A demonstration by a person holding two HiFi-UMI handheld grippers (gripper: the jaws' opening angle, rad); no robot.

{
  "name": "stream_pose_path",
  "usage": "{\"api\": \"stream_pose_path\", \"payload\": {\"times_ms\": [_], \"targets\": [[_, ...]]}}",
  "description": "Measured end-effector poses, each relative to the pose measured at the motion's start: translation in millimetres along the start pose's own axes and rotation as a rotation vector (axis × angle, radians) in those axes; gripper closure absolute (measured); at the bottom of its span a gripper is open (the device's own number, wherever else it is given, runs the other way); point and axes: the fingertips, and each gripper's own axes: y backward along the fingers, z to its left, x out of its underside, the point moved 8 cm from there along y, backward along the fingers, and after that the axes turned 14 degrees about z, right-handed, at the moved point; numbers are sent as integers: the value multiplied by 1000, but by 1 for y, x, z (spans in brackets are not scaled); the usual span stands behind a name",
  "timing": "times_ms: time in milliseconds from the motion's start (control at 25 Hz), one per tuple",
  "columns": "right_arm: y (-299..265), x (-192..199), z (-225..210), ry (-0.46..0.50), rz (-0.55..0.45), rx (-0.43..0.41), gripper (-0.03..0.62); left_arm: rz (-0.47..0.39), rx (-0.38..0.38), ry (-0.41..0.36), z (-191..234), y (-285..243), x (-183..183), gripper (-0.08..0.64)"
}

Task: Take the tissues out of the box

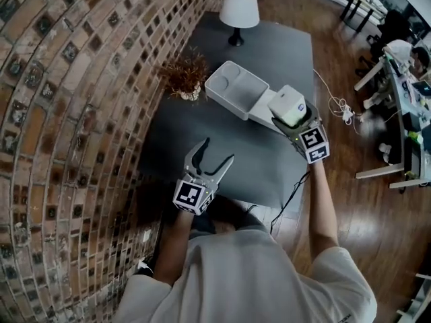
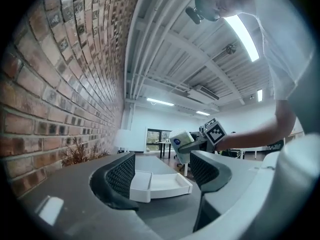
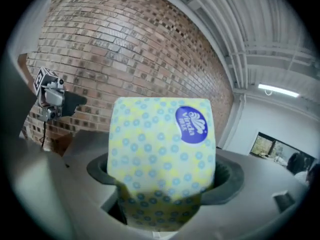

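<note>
Yellow wrapping dotted with blue filled the right tongs (image 3: 162, 186). Their dark pads were clamped on both sides of a soft tissue pack (image 3: 161, 139) that bore a round blue brand sticker near its top. In the head view the right tongs (image 1: 294, 121) held the tissue pack (image 1: 287, 104) in the air, out of the white box (image 1: 223, 98) and over its right-hand end. The left gripper view showed the same pack (image 2: 181, 140) raised well clear of the worktop.

The left tongs (image 2: 164, 176) stood wide apart and gripped nothing. They pointed about level across the worktop toward the white box (image 2: 172, 188). From above, the left tongs (image 1: 217, 155) hung over the near part of the dark grey worktop (image 1: 269, 52), well apart from the box.

The box lay open on the worktop with its shallow compartments facing up. A dried plant (image 1: 185, 73) stood just beside it, against the brick wall (image 1: 67, 79). A table lamp (image 1: 240, 9) with a white shade stood at the far end of the worktop. Wooden floor (image 1: 350, 200) stretched away on the right.
</note>
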Motion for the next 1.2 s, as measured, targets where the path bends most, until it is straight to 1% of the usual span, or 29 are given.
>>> {"api": "stream_pose_path", "payload": {"times_ms": [160, 280, 440, 560, 680, 840, 960, 1080, 1200], "targets": [[32, -2, 10, -102, -65, 78, 126, -11, 18, 10, 0, 2, -6, 233], [53, 1, 17, -153, -99, 138, 126, -25, 43, 10, 1, -1, -12, 236], [72, 11, 28, -234, -143, 192, 126, -31, 75, -18, -1, -7, -19, 236], [87, 19, 41, -289, -156, 249, 126, -28, 94, -28, -3, -10, -24, 236], [102, 22, 58, -314, -158, 315, 126, -31, 96, -34, 0, -11, -31, 236], [121, 35, 82, -388, -172, 383, 126, -33, 78, -42, 6, -7, -33, 238], [130, 40, 97, -448, -203, 379, 126, -43, 58, -44, 11, -2, -36, 238], [134, 40, 110, -464, -223, 361, 126, -50, 27, -59, 15, 3, -39, 238], [140, 40, 120, -488, -243, 368, 126, -50, 8, -63, 17, 8, -39, 238]]}}
